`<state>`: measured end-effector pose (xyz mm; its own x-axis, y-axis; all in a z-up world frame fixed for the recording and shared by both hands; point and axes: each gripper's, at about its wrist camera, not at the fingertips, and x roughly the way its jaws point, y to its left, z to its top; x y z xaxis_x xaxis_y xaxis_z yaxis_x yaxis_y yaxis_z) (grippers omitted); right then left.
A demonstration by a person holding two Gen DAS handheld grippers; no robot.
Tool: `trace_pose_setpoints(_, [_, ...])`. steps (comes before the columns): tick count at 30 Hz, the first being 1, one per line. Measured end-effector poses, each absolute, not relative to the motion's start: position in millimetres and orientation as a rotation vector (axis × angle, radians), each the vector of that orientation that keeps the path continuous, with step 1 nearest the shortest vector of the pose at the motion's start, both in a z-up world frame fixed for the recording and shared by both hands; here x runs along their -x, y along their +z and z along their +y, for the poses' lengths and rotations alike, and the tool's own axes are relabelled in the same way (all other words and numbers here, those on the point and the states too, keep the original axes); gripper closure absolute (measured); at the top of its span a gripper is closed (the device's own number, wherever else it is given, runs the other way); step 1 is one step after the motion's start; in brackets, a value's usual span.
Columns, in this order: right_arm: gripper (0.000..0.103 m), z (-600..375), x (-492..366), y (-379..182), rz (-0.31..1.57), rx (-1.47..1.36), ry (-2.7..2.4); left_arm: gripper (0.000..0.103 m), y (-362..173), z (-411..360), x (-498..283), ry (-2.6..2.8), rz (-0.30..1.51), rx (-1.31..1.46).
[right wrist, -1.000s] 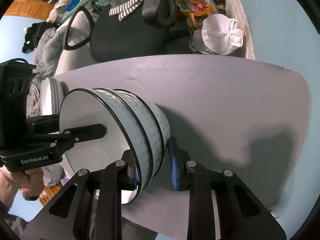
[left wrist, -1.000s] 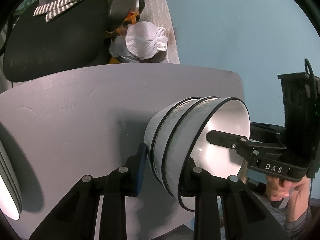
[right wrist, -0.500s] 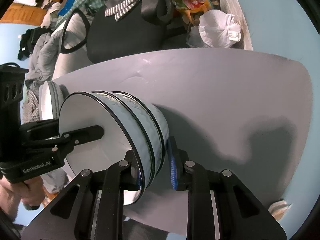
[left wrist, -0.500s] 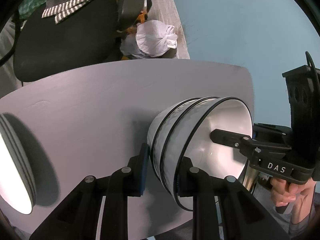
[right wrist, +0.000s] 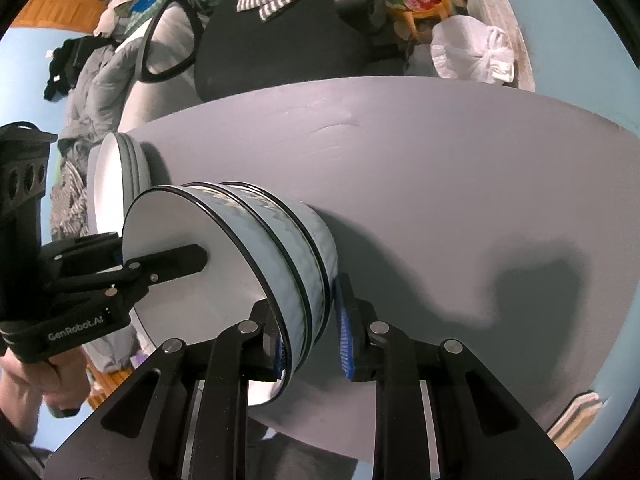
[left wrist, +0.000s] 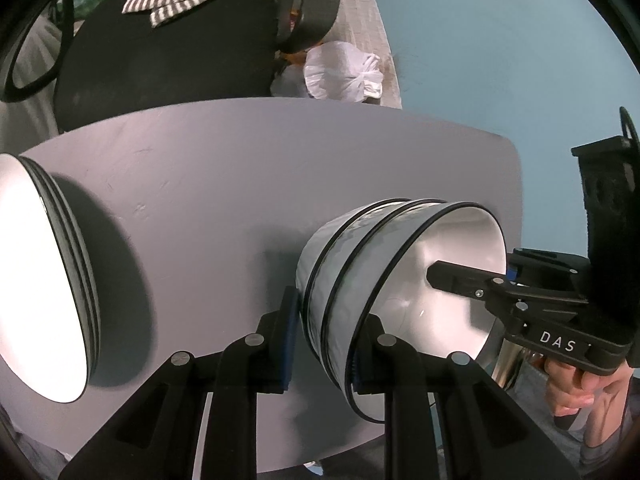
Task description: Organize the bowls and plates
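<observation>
White nested bowls (left wrist: 360,280) clamped between both tools (left wrist: 322,344) (right wrist: 310,344) above grey table (left wrist: 200,200).

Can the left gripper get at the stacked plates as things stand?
Probably not right away: the left gripper is clamped on the bowl stack. The table between it and the plates looks free.

The stack of white, black-rimmed plates (left wrist: 44,280) is cut off by the left edge in the left wrist view. The nested white, black-rimmed bowls (right wrist: 280,256) hide their own footing on the grey worktop (right wrist: 440,184). The hand (left wrist: 576,388) is partly hidden behind the right tongs' black handle.
</observation>
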<state>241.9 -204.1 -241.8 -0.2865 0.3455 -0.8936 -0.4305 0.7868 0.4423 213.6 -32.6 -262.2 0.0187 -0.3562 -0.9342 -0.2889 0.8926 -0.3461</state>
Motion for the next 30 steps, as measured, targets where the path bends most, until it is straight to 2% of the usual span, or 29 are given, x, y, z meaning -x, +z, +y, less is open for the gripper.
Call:
trace_pose_setpoints(8, [0.081, -193, -239, -241, 1.686, 0.148, 0.746, 0.083, -267, -27, -206, -0.063, 1.549, 0.560])
trace_pose_setpoints(10, [0.080, -191, -238, -242, 1.689, 0.156, 0.743, 0.075, -269, -26, -206, -0.063, 1.556, 0.567])
trace_pose_setpoints(12, [0.075, -188, -237, -243, 1.690, 0.168, 0.738, 0.059, -271, -24, -206, -0.039, 1.558, 0.558])
trace_pose_setpoints(16, [0.066, -183, -233, -243, 1.671, 0.179, 0.739, 0.057, -276, -20, -204, -0.051, 1.555, 0.590])
trace_pose_setpoints(20, [0.065, -183, -234, -245, 1.675, 0.163, 0.748, 0.051, -278, -17, -202, -0.052, 1.545, 0.602])
trace_pose_setpoints(25, [0.065, -186, -235, -246, 1.684, 0.139, 0.753, 0.053, -281, -12, -203, -0.070, 1.545, 0.663])
trace_pose_setpoints(27, [0.065, -186, -233, -246, 1.685, 0.138, 0.757, 0.071, -280, -11, -203, -0.101, 1.536, 0.690])
trace_pose_setpoints(30, [0.065, -186, -232, -246, 1.684, 0.141, 0.761, 0.074, -277, -15, -205, -0.118, 1.533, 0.674])
